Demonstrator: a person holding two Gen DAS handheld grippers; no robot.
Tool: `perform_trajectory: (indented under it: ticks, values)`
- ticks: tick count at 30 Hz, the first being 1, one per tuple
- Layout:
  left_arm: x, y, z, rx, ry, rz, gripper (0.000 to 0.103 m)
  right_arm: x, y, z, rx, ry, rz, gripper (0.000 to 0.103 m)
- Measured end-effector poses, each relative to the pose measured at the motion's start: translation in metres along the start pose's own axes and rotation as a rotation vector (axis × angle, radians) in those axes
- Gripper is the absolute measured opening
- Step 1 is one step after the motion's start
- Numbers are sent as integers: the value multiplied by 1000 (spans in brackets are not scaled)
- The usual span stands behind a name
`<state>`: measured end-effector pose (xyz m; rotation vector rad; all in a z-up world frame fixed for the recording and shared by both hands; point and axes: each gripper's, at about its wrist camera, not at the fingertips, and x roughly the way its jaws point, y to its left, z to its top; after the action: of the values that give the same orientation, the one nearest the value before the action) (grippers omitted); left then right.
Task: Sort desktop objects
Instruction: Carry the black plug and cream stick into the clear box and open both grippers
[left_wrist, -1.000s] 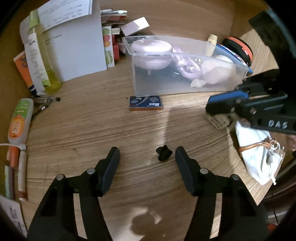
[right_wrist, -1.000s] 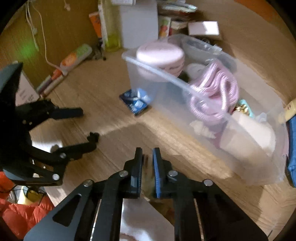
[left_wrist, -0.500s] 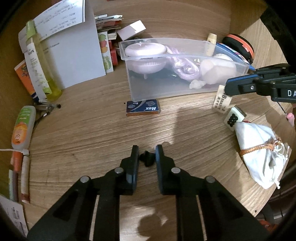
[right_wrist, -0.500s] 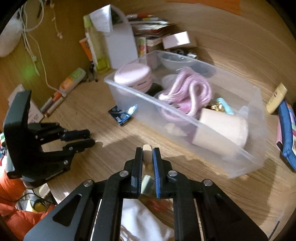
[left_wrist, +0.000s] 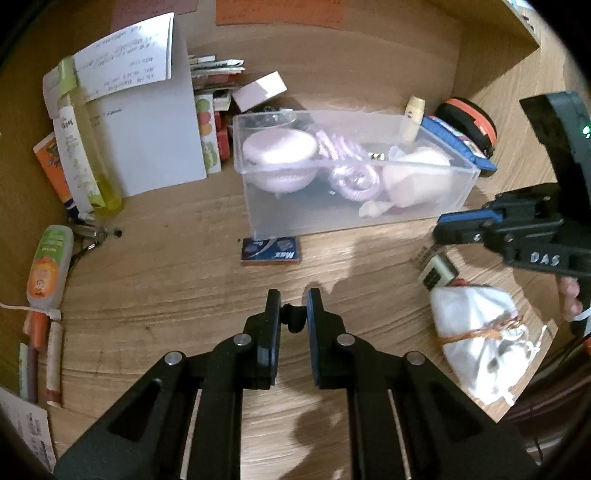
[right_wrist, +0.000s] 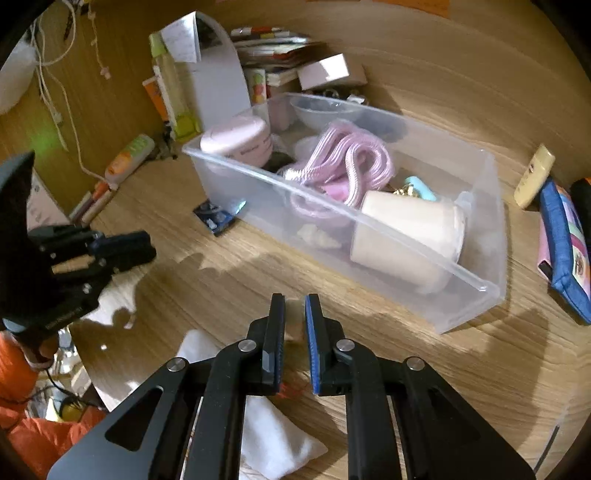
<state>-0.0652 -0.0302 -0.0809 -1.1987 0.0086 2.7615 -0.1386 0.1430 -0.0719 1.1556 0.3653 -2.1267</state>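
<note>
My left gripper (left_wrist: 292, 308) is shut on a small black clip (left_wrist: 294, 320) and holds it just above the wooden desk. My right gripper (right_wrist: 294, 308) is nearly shut, hovering low over the desk near a small white tile (left_wrist: 439, 271); I cannot tell whether it grips anything. The clear plastic bin (left_wrist: 436, 206) stands behind, holding a pink round case (right_wrist: 236, 142), a pink coiled cord (right_wrist: 343, 162) and a cream cup (right_wrist: 410, 230). The right gripper shows in the left wrist view (left_wrist: 448, 230), and the left gripper shows in the right wrist view (right_wrist: 144, 245).
A blue Max staple box (left_wrist: 270, 252) lies before the bin. A white drawstring pouch (left_wrist: 480, 332) lies at the right. Bottles, papers and a tube (left_wrist: 50, 266) crowd the left; a blue pouch (right_wrist: 563, 251) and cream tube (right_wrist: 533, 175) lie beyond the bin.
My left gripper closed on the black clip and lifted it slightly. My right gripper rose, then came back down toward the tile beside the pouch.
</note>
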Motion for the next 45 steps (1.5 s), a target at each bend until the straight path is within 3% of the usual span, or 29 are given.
perform_trajectory:
  ticks: [8,12,16,21,30,35,41,45]
  values:
    - [-6,-7,8,-11,-25,-20,12,2,5,3,-26,2,12,10]
    - [-11,-10,16,-10,-46,-30,12,1,-1,3,-6,2,13,22]
    - [-16,-13,25,-3,-70,-32,12,-1,-8,2,18,-2,29,23]
    - [-18,-18,33,-12,-89,-53,12,4,-11,2,66,23,128,23]
    - [-13,-26,38,-1,-85,-57,12,13,-4,6,51,24,136,24]
    - [-9,-28,41,1,-82,-61,12,20,-12,9,61,39,116,24]
    - [-2,-29,43,-2,-68,-70,12,38,-29,-3,119,86,173,24]
    - [5,-29,45,-4,-57,-70,12,35,-34,-8,141,52,216,10]
